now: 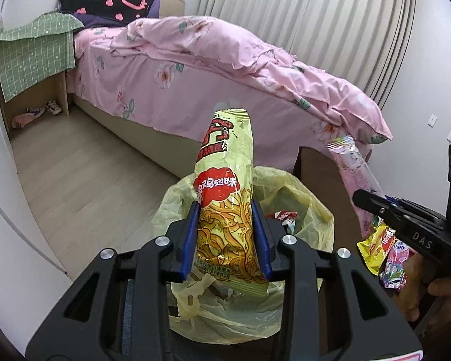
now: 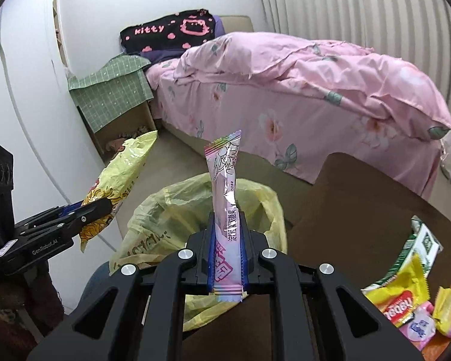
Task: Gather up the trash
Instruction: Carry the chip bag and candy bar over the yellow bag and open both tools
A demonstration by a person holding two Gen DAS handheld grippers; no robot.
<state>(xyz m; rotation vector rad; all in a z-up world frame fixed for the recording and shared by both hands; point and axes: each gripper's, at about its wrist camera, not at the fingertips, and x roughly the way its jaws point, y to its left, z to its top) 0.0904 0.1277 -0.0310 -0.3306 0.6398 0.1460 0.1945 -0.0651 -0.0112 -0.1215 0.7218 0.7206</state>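
Between the left gripper's [image 1: 228, 237] blue pads a yellow noodle-snack bag [image 1: 225, 198] is pinched upright above the yellow trash bag [image 1: 300, 207]. A slim pink candy wrapper [image 2: 225, 186] is clamped between the right gripper's [image 2: 228, 252] closed fingers

Between the left gripper's [image 1: 228, 237] jaws, the yellow snack packet [image 1: 227, 210] is glossy, crinkled plastic film. Just beyond them, the yellow bin bag [image 1: 300, 210] is thin, translucent plastic. The pink sachet [image 2: 225, 210] between the right gripper's [image 2: 227, 255] jaws looks shiny foil.

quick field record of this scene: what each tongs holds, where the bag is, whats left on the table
left tongs: shut on yellow noodle snack packet
right tongs: shut on pink candy stick wrapper
trash bag: yellow, open, just beyond both tongs
brown table: more wrappers lying at its right edge
background: bed with pink floral quilt
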